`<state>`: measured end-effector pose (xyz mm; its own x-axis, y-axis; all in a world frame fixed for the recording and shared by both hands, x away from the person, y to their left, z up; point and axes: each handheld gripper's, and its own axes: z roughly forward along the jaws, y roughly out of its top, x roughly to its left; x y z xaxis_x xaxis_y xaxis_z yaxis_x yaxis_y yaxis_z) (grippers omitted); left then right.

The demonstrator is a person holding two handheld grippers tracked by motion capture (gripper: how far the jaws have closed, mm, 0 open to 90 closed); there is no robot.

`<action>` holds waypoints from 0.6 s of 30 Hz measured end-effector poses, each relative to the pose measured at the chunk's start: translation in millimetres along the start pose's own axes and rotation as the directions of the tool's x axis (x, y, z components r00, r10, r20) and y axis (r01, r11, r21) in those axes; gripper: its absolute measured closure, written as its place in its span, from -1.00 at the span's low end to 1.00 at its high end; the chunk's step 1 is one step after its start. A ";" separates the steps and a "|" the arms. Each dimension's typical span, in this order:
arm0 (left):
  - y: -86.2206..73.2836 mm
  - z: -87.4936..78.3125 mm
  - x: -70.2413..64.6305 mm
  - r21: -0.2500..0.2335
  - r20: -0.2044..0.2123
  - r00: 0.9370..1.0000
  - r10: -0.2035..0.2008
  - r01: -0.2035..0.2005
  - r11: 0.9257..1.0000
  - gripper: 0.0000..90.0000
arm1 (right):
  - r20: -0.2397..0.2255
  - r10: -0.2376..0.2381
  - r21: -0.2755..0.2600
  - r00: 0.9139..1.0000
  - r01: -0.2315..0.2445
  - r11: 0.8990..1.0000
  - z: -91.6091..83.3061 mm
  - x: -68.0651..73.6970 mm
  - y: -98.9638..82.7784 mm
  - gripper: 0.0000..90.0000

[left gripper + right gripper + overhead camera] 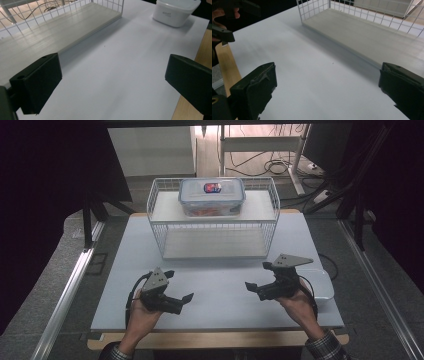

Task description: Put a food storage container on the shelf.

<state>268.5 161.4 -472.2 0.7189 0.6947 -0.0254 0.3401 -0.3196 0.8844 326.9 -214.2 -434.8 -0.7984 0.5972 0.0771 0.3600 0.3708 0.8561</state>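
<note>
Two black grippers, left [178, 285] and right [258, 276], jaws apart, before white wire rack [214, 227]; lidded clear plastic box [212, 196] atop, contents indistinct.

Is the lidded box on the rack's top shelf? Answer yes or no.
Yes, the lidded box sits on the upper shelf of the wire rack.

A wire rack [213, 227] stands at the far middle of the counter [215, 290]. A lidded box [212, 196] sits on its top shelf (near the middle). A tub [320, 285] rests at the near right edge.
</note>
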 end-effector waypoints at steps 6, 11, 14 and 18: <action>-16.2 -1.6 -8.5 0.016 -0.039 0.999 0.030 -0.030 0.999 -0.98 | 0.016 -0.028 0.012 0.999 0.028 1.000 0.7 13.6 -17.4 -0.95; -29.8 3.7 -16.6 0.083 -0.060 0.995 0.076 -0.070 0.994 -0.98 | -0.001 -0.023 0.013 1.000 0.023 1.000 3.2 22.0 -31.3 -0.95; -34.7 4.8 -18.9 0.107 -0.068 0.993 0.097 -0.090 0.990 -0.98 | 0.012 -0.023 0.037 1.000 0.022 0.999 5.7 22.3 -38.9 -0.95; -39.3 4.3 -15.4 0.105 -0.067 0.995 0.073 -0.066 0.992 -0.99 | 0.015 0.011 0.074 1.000 -0.012 0.997 12.0 18.1 -48.5 -0.95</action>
<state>246.7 160.4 -508.6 0.6999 0.7107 0.0707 0.3535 -0.4307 0.8304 300.8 -212.8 -481.0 -0.7870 0.6120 0.0786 0.4042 0.4151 0.8151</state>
